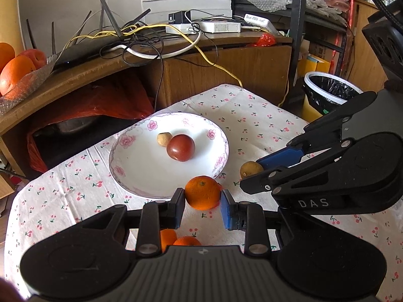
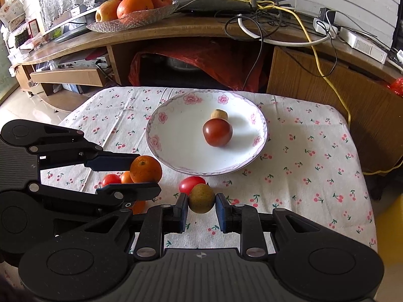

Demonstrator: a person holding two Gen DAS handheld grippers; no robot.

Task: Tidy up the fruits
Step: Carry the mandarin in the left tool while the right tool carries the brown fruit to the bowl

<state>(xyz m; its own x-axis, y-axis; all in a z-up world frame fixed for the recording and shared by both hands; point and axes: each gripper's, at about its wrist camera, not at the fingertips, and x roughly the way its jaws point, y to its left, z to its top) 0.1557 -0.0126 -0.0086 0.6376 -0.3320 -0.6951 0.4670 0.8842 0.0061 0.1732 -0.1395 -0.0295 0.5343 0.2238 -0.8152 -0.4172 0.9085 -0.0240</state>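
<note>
Left gripper (image 1: 202,197) is clenched on a small orange (image 1: 203,192), just near of the plate (image 1: 141,166) edge. Right gripper (image 2: 202,204) is clenched on a brown-green round fruit (image 2: 201,198), w/ a red cherry tomato (image 2: 187,183) just behind it on the tabletop (image 2: 314,176). On the plate: a dark red tomato (image 2: 217,132) & a little tan fruit (image 2: 219,114), touching.
</note>
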